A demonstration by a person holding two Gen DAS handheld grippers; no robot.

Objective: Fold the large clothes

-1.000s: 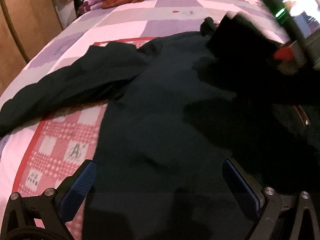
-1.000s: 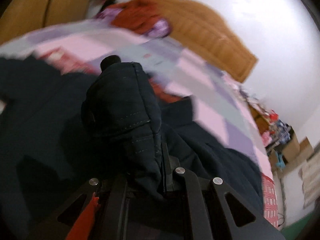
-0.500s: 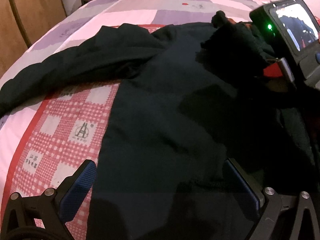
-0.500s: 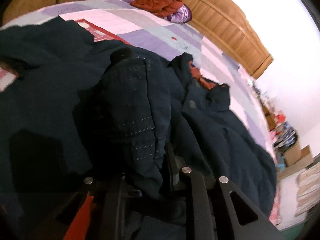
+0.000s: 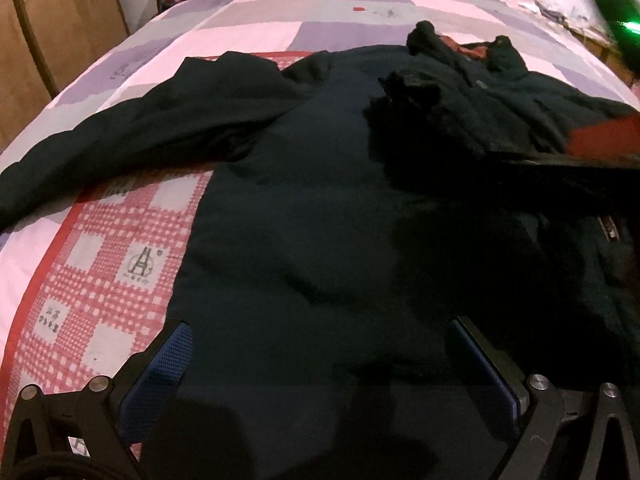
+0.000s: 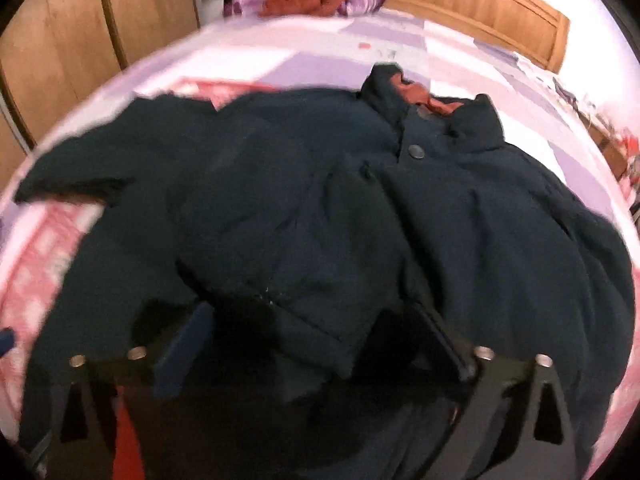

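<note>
Right gripper [image 6: 312, 344] stands with its jaws spread wide, having just been opening; the folded-in sleeve cuff [image 6: 280, 288] lies loose between its blue pads, which do not press on it. Left gripper [image 5: 320, 364] is likewise spread wide, its pads [image 5: 160, 372] apart over the hem with nothing pinched. Beneath both stretches the bed [image 5: 280, 12] with a quilt of pale pink and lilac squares, and just left of the left gripper a red-and-white checked panel carries small printed emblems [image 5: 140, 264] too blurred to read. Ahead of both grippers lies the large dark navy padded jacket [image 6: 460, 216], spread flat, long axis running away from them, rust-lined collar [image 6: 424, 100] at the far end. One sleeve [image 5: 132, 136] stretches away to the left.
</note>
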